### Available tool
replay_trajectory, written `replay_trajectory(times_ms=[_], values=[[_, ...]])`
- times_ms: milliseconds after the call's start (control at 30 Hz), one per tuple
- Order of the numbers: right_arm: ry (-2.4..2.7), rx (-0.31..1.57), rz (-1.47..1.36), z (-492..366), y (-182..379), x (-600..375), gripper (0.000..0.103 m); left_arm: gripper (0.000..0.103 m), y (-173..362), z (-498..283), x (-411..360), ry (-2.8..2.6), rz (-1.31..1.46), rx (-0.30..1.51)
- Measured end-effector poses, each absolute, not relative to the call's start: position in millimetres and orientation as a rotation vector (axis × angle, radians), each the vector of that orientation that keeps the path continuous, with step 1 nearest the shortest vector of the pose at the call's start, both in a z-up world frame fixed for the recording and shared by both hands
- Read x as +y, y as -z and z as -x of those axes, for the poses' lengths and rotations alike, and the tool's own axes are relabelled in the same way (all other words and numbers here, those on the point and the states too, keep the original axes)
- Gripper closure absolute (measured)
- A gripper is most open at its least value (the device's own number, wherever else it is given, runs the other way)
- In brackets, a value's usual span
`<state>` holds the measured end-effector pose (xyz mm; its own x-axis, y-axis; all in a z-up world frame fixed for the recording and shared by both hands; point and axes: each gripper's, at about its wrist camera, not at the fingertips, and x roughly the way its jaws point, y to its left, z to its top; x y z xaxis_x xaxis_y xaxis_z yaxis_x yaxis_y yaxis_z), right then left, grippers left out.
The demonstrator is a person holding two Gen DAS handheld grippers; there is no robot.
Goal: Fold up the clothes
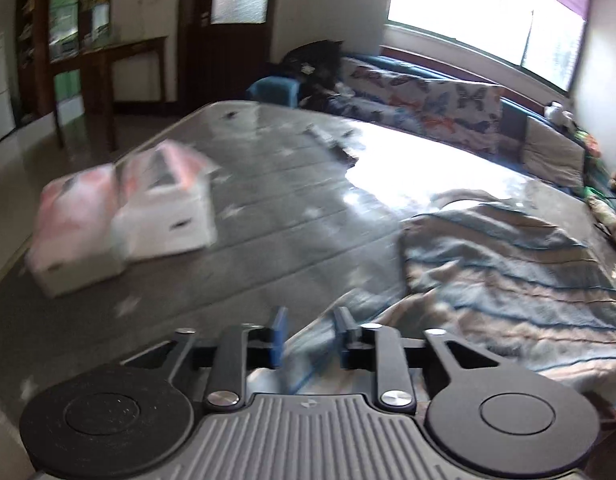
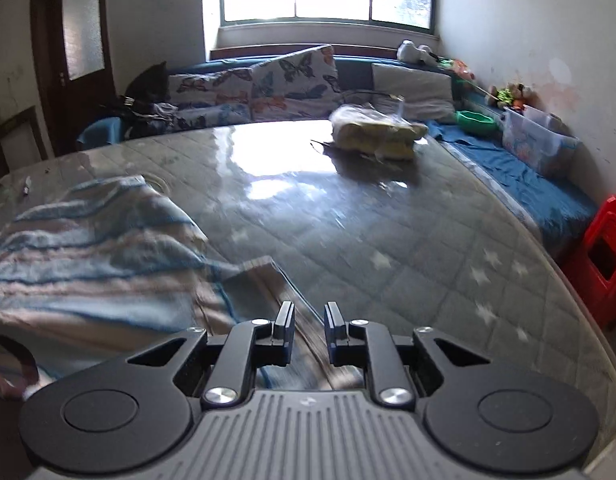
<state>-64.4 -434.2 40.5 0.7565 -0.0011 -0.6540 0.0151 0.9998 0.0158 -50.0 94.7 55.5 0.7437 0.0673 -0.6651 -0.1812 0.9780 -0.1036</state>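
A striped blue, pink and grey garment [image 1: 508, 264] lies rumpled on the plastic-covered mattress [image 1: 268, 200]. It fills the right of the left wrist view and the left of the right wrist view [image 2: 88, 248]. My left gripper [image 1: 312, 332] hangs over the garment's near corner. Its blue pads stand apart, and a fold of cloth runs through the gap without being pressed. My right gripper [image 2: 310, 320] is over the garment's other near edge. Its black pads stand a little apart, and a strip of cloth passes loosely between and under them. The mattress [image 2: 388, 240] to its right is bare.
White and pink boxes [image 1: 120, 224] sit on the mattress at the left. A yellow bundle in clear plastic [image 2: 376, 132] lies at the far side. Butterfly cushions [image 2: 268, 88] line the bench under the window. A red stool [image 2: 604, 256] and a clear bin [image 2: 536, 144] stand at the right.
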Motion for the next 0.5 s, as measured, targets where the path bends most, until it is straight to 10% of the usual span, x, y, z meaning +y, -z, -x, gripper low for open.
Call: replay_trajectory(times_ms=[500], values=[[-0.271, 0.762, 0.023, -41.6, -28.8, -356.5, 0.059, 0.047, -57.9, -49.3, 18.8, 0.034, 0.058, 0.739]])
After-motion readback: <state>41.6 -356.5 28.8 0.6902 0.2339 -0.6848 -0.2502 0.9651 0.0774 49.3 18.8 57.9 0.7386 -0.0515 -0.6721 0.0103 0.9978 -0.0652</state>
